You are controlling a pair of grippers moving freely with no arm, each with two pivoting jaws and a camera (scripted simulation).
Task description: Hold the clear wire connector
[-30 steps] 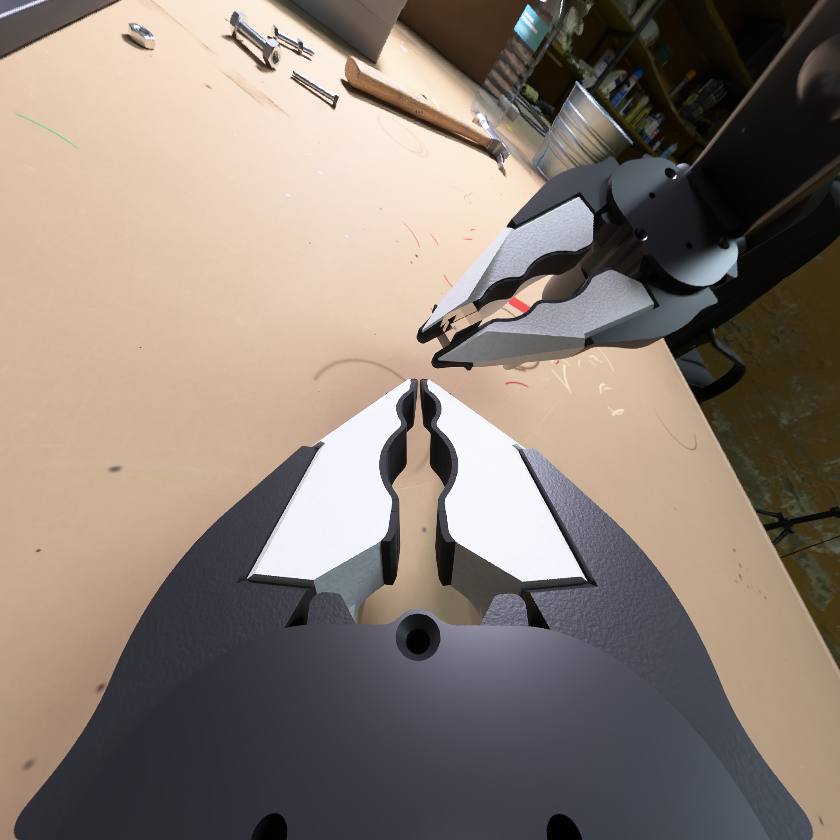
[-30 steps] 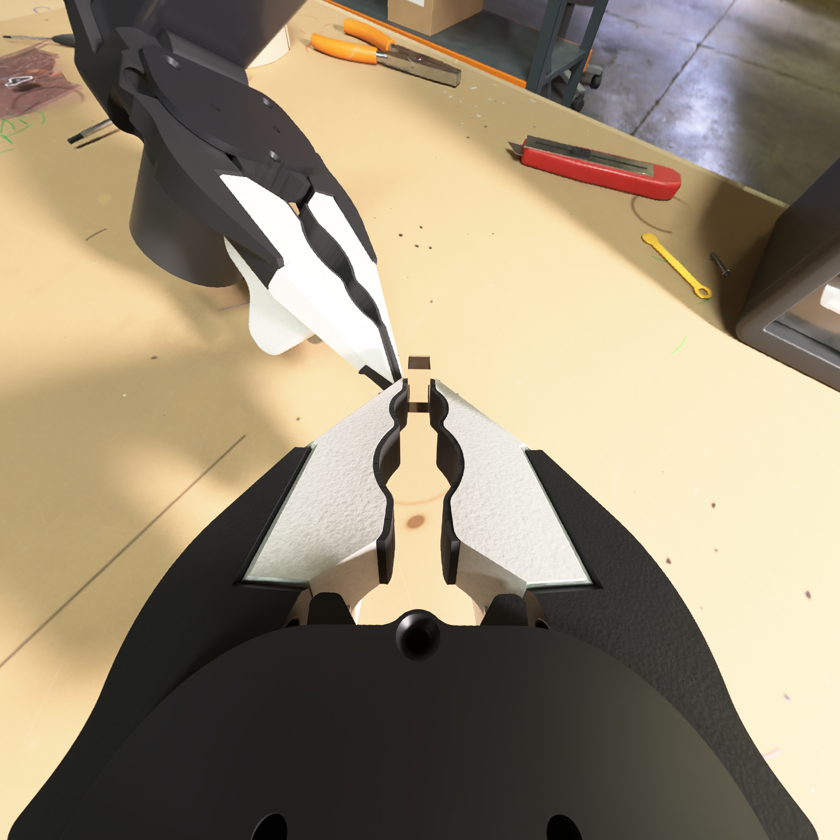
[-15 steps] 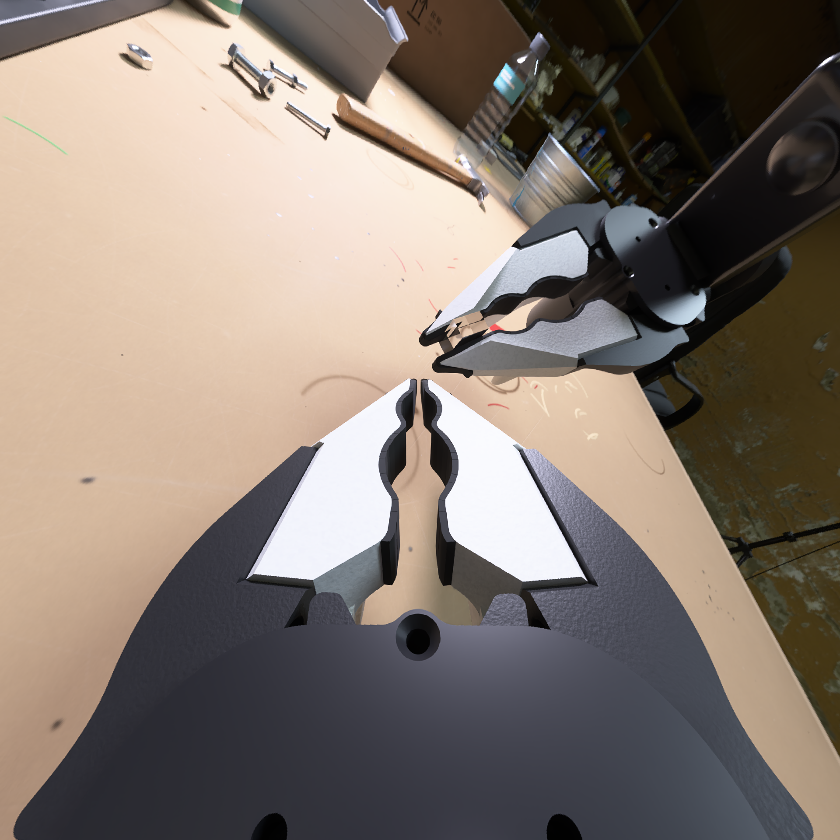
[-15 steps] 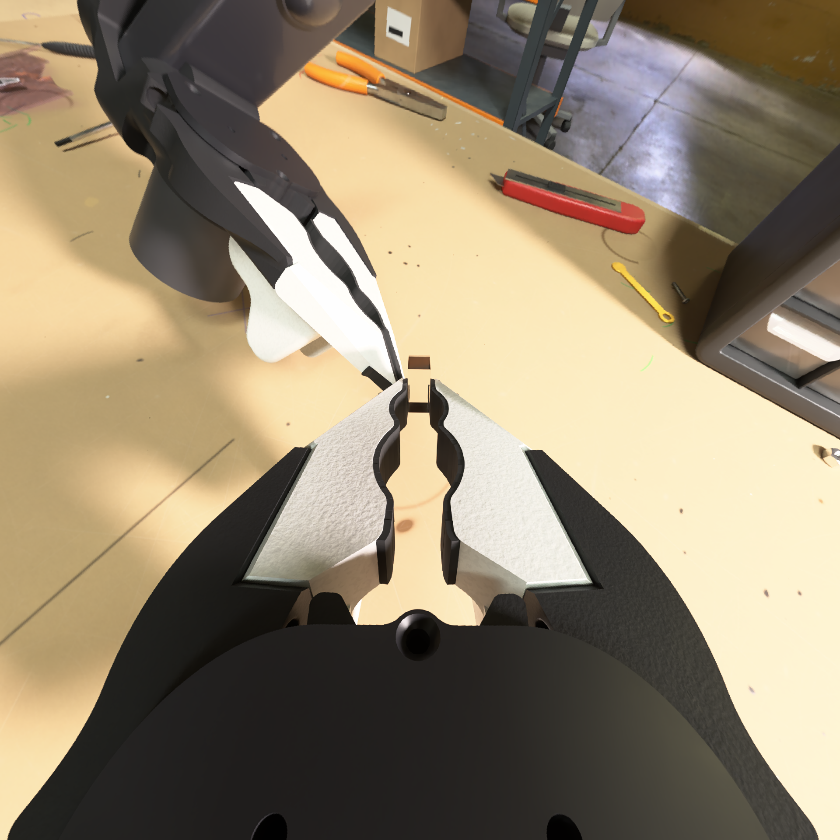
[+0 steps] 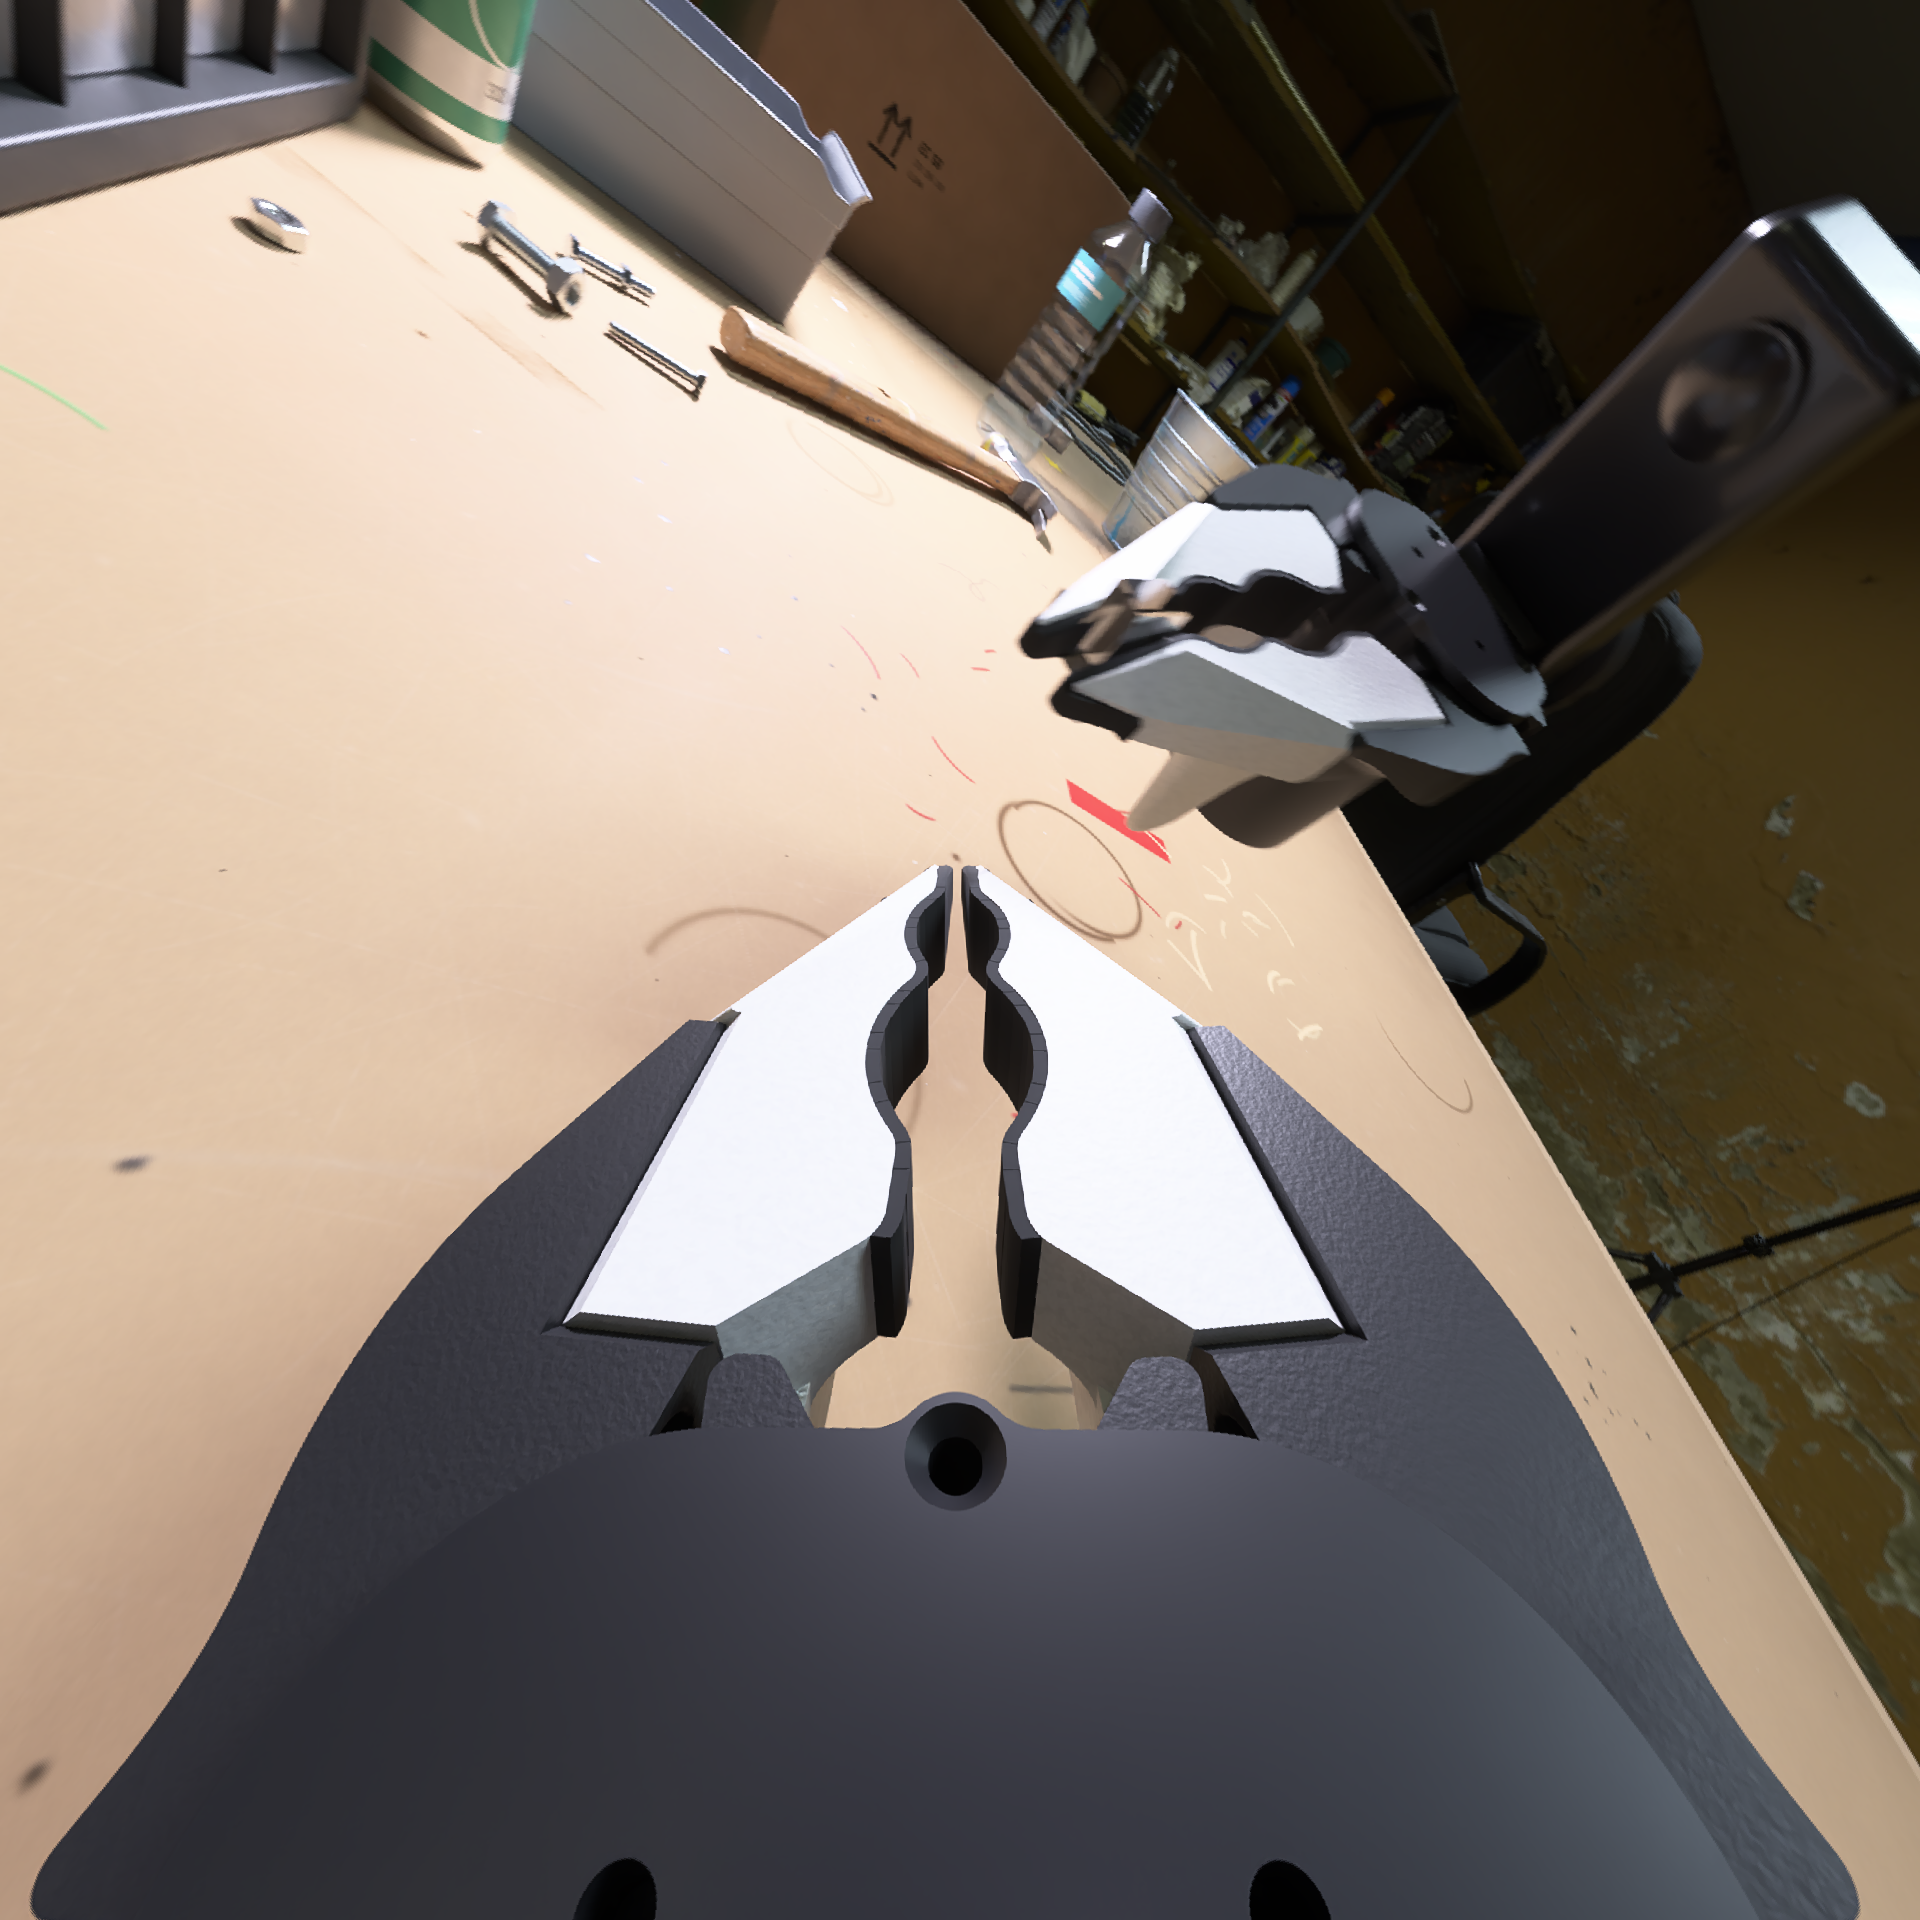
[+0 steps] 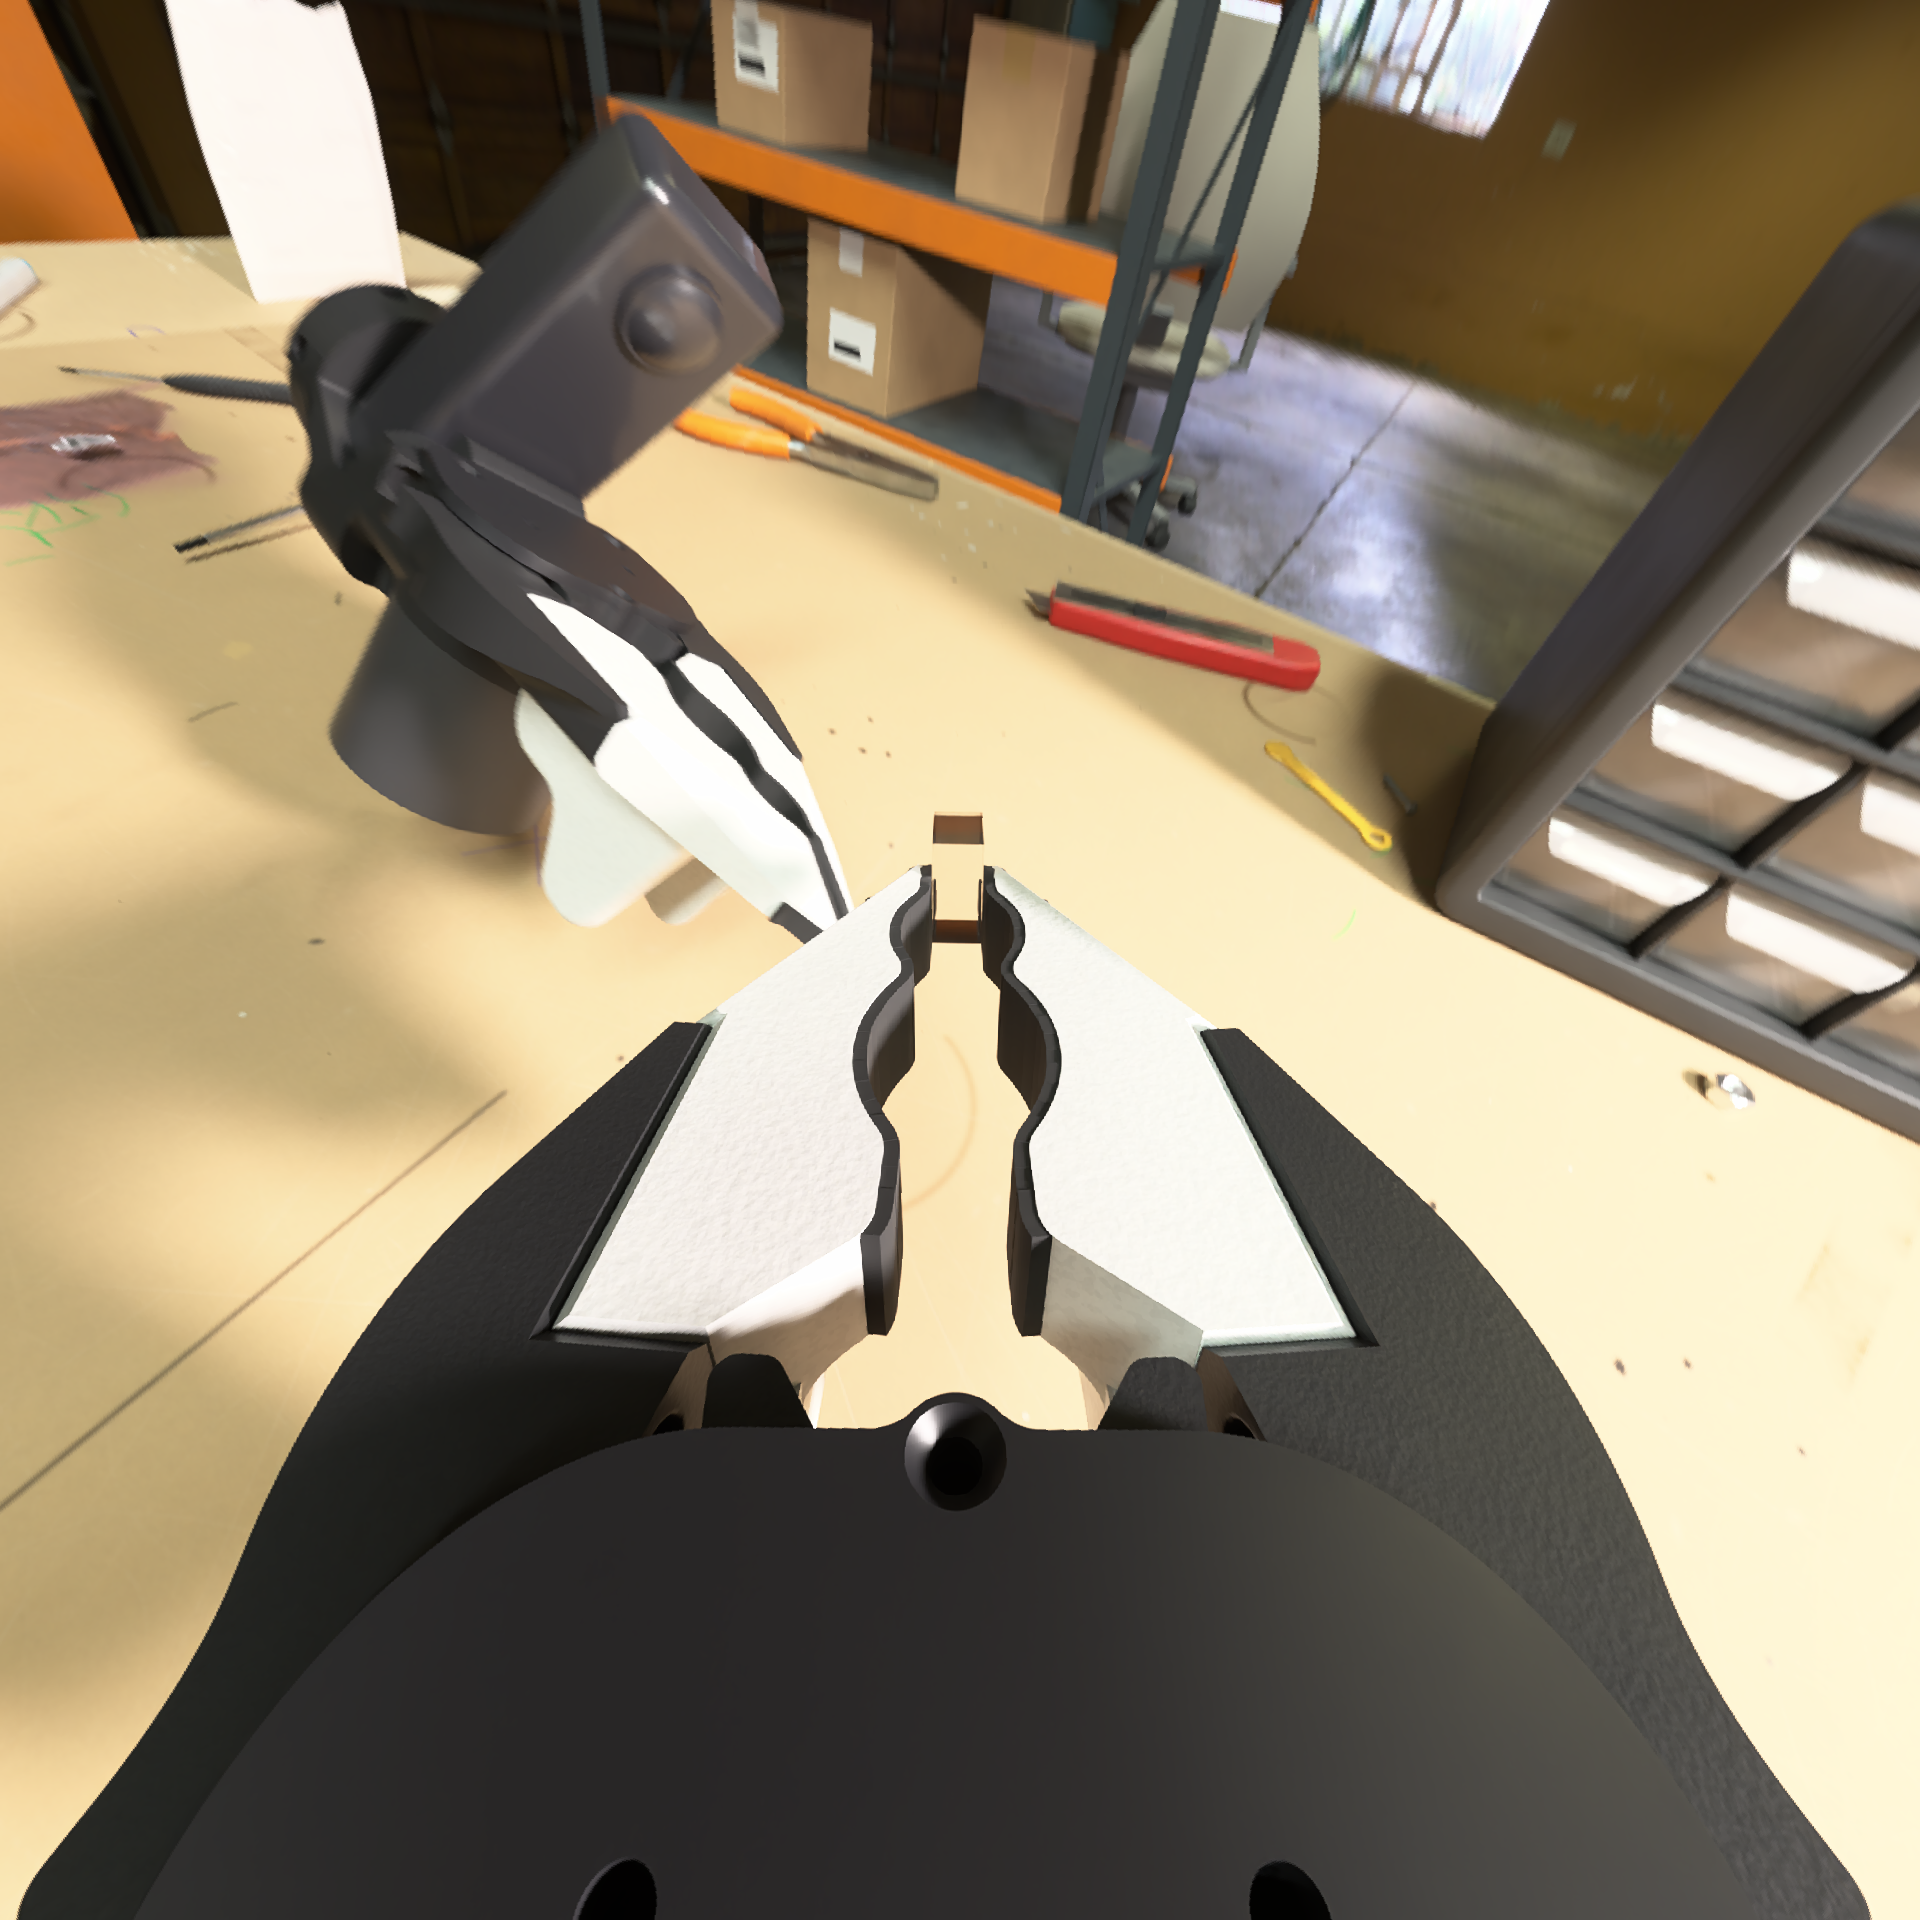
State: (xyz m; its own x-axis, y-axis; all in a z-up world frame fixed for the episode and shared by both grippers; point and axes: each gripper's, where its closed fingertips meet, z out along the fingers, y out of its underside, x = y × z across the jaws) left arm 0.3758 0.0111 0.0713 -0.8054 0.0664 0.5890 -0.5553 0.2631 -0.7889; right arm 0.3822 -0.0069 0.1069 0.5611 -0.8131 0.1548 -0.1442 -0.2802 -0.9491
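The clear wire connector (image 6: 957, 883), a small see-through block with a brown end, sits pinched between the tips of my right gripper (image 6: 957, 902) and sticks out past them, above the table. In the left wrist view the right gripper (image 5: 1091, 649) hangs above the table at the right, with the connector (image 5: 1117, 615) between its tips. My left gripper (image 5: 954, 878) is shut with nothing in it and is held over the table. It also shows at the left of the right wrist view (image 6: 821, 894), close beside the right tips.
A tan workbench (image 5: 416, 727) carries a hammer (image 5: 873, 416), bolts (image 5: 530, 260) and a nut (image 5: 272, 223) at the back. A red utility knife (image 6: 1184, 639), a yellow pin (image 6: 1330, 795), orange pliers (image 6: 800, 442) and a grey drawer cabinet (image 6: 1714, 810) lie beyond. The table edge (image 5: 1507, 1143) runs along the right.
My right gripper has risen from the table with the connector and moved away from the left tips. Both views have tilted up; the left gripper stays shut.
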